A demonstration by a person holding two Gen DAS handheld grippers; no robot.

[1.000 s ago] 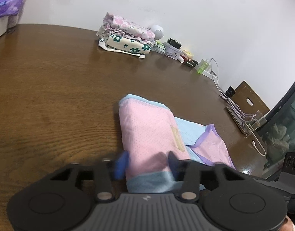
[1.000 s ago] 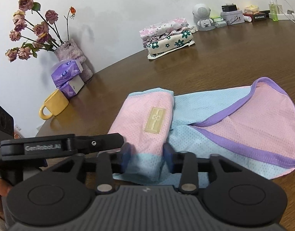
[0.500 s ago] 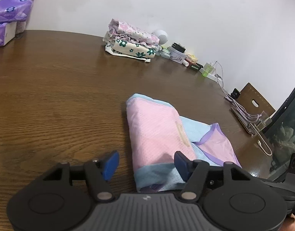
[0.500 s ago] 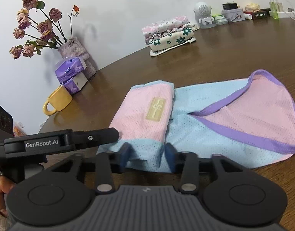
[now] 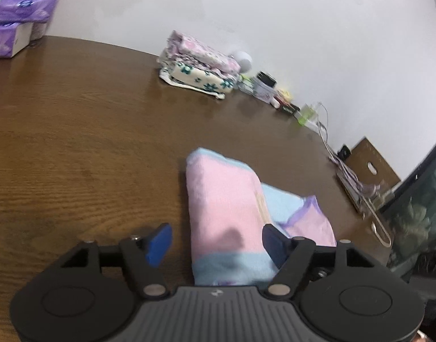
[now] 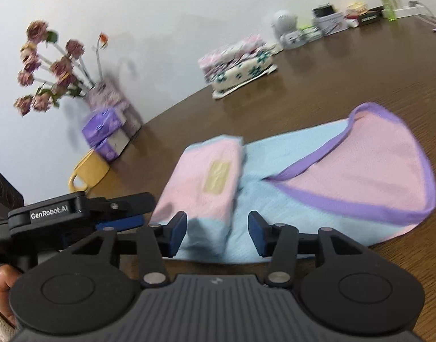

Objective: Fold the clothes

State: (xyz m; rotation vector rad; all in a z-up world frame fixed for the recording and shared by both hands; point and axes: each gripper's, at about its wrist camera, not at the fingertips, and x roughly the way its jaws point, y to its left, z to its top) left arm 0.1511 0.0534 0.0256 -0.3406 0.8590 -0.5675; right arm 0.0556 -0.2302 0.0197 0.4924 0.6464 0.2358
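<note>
One pink, pale-blue and purple-trimmed mesh garment [image 6: 326, 176] lies on the dark brown wood-grain table [image 5: 75, 148]; its left part is folded into a thick pink pad with one tan rectangular label [image 6: 216, 177], the rest spread flat. My left gripper [image 5: 216, 243] stands with jaws wide, blue pads clear of the cloth on either side. My right gripper [image 6: 217, 229] likewise gapes wide, straddling the pad's blue end, gripping nothing. One stack of folded floral fabrics [image 6: 236, 64] sits near the wall. One yellow ceramic mug [image 6: 88, 172], two purple tissue packs [image 6: 106, 135], one vase of dried roses [image 6: 51, 68].
</note>
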